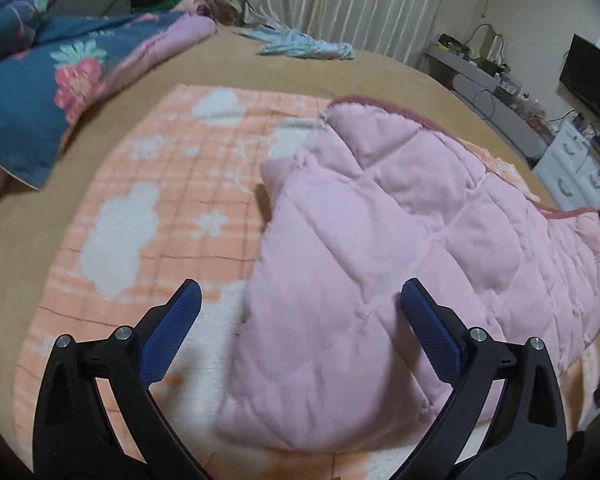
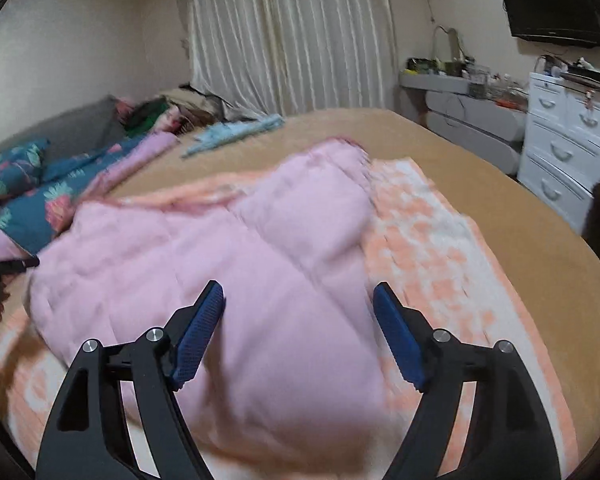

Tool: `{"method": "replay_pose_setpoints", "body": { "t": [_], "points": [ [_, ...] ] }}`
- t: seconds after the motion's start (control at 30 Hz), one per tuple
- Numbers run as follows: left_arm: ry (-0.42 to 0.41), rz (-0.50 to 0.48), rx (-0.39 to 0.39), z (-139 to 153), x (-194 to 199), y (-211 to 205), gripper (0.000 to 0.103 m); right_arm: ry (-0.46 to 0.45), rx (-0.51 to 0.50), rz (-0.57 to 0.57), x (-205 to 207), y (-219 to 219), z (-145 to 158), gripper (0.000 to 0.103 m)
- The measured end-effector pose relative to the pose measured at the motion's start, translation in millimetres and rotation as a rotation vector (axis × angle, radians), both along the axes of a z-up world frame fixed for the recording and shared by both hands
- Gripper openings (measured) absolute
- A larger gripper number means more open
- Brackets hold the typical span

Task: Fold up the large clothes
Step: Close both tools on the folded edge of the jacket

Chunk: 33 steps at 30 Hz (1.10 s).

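While both claws hang over the bed, we see the pink quilted garment point(image 1: 400, 248) lying just ahead of and below the left gripper point(image 1: 300, 300), spread on an orange-and-white checked blanket point(image 1: 160, 200) that covers the tan bed point(image 1: 28, 248). The left claw stands released, jaws wide, nothing between its blue pads point(image 1: 168, 332); its right pad hovers over the garment's near end, its left pad over bare blanket. The right gripper point(image 2: 298, 304) is likewise released, jaws apart, with the same pink garment point(image 2: 240, 248) straight ahead of and under it, though that view is blurred. We judge the piece to be light but bulky: padded, soft and springy, so it should sag and fold where we lift it, and puff back rather than hold a crease. The smooth shell may slip in a shallow pinch. We would take hold at a hem or corner nearest each claw, where the darker pink trim point(image 1: 380, 106) gives a firmer edge, and bite deep.
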<state>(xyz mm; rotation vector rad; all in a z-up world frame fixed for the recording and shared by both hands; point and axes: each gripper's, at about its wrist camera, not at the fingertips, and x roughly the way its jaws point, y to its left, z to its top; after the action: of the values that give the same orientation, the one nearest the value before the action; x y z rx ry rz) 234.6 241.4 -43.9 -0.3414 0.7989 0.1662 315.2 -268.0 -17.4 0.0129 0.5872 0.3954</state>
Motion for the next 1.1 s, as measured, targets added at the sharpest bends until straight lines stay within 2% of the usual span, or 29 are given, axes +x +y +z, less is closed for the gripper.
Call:
{"method": "replay_pose_setpoints", "body": {
  "t": [0.07,0.1,0.13,0.17,0.2,0.27,0.43,0.5,0.6,0.7,0.83,0.97,1.1],
  "points": [
    [0.002,-0.011,-0.016,-5,4,-2,0.092,0.003,0.001,0.005,-6,-2,-7,0.074],
    [0.000,-0.021,-0.010,-7,4,-5,0.066,-0.006,-0.005,0.009,-8,0,-8,0.066],
    [0.000,-0.032,0.012,-7,5,-11,0.043,-0.015,-0.031,0.013,-10,5,-8,0.048],
    [0.005,-0.018,0.067,-5,5,-18,0.020,-0.026,-0.066,0.006,-10,12,-7,0.036],
    [-0.004,-0.020,0.093,-2,5,-23,0.013,-0.038,-0.086,0.007,-10,18,-3,0.032],
    [-0.039,-0.013,0.117,10,2,-26,0.010,-0.083,-0.110,0.000,-10,30,10,0.024],
    [-0.177,0.032,0.126,56,-8,-17,0.009,-0.179,-0.101,0.003,9,55,57,0.021],
    [-0.213,0.056,0.155,72,-6,-17,0.009,-0.217,-0.108,-0.001,22,66,72,0.020],
    [-0.230,0.100,0.198,80,6,-14,0.009,-0.244,-0.145,-0.019,47,80,81,0.020],
    [-0.211,0.129,0.183,76,24,-7,0.009,-0.223,-0.180,-0.047,71,85,74,0.020],
    [-0.162,0.140,0.220,61,45,-9,0.009,-0.164,-0.230,-0.080,96,89,52,0.020],
    [-0.104,0.150,0.232,41,62,-8,0.009,-0.071,-0.219,-0.125,119,79,22,0.020],
    [-0.052,0.154,0.241,24,72,-7,0.010,-0.016,-0.226,-0.135,128,79,-1,0.020]
  ]
}}
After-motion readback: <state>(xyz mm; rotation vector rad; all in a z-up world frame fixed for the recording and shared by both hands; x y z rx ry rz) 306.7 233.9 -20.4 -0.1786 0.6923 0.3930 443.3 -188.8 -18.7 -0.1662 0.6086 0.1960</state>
